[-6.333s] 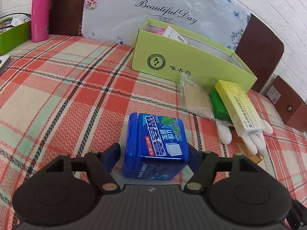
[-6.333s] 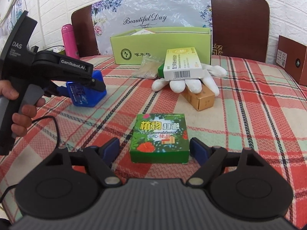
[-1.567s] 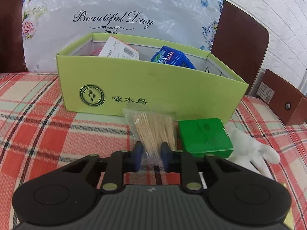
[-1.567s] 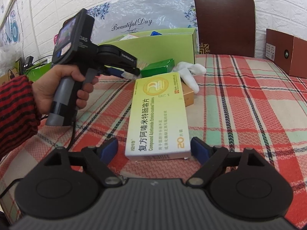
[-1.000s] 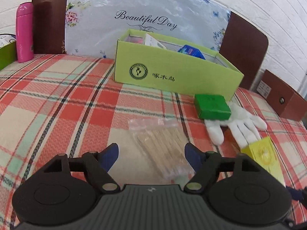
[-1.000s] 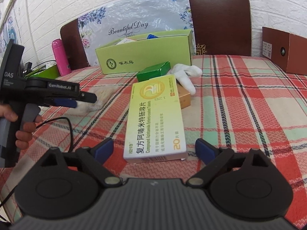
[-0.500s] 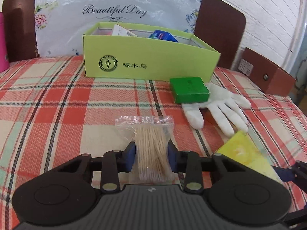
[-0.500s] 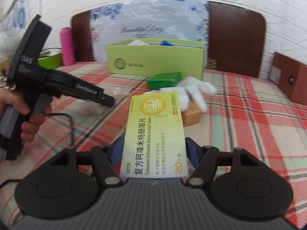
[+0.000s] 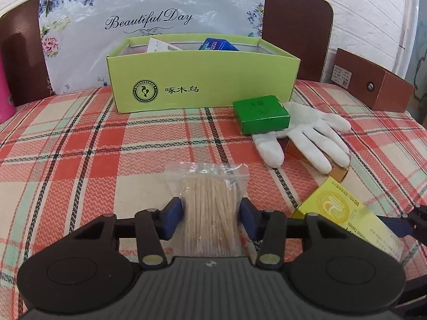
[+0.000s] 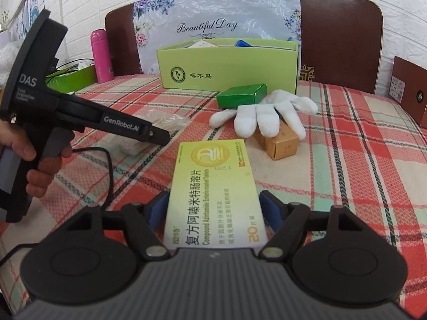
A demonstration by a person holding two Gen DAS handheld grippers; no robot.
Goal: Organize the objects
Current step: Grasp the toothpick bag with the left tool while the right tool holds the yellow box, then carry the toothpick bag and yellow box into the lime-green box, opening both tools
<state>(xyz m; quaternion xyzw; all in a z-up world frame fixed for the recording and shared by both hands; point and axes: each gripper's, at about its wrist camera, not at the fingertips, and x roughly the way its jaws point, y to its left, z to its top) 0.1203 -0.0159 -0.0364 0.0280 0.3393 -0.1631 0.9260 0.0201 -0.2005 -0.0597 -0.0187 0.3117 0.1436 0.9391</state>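
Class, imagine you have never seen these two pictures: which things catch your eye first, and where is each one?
The yellow medicine box fills the foreground, clamped in the right gripper. The left gripper grips a clear bag of toothpicks over the red plaid tablecloth. Behind stands the lime-green box, with a white glove and small green box before its right end.

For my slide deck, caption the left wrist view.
Left tool grips a toothpick bag on the plaid tablecloth, facing the green box.
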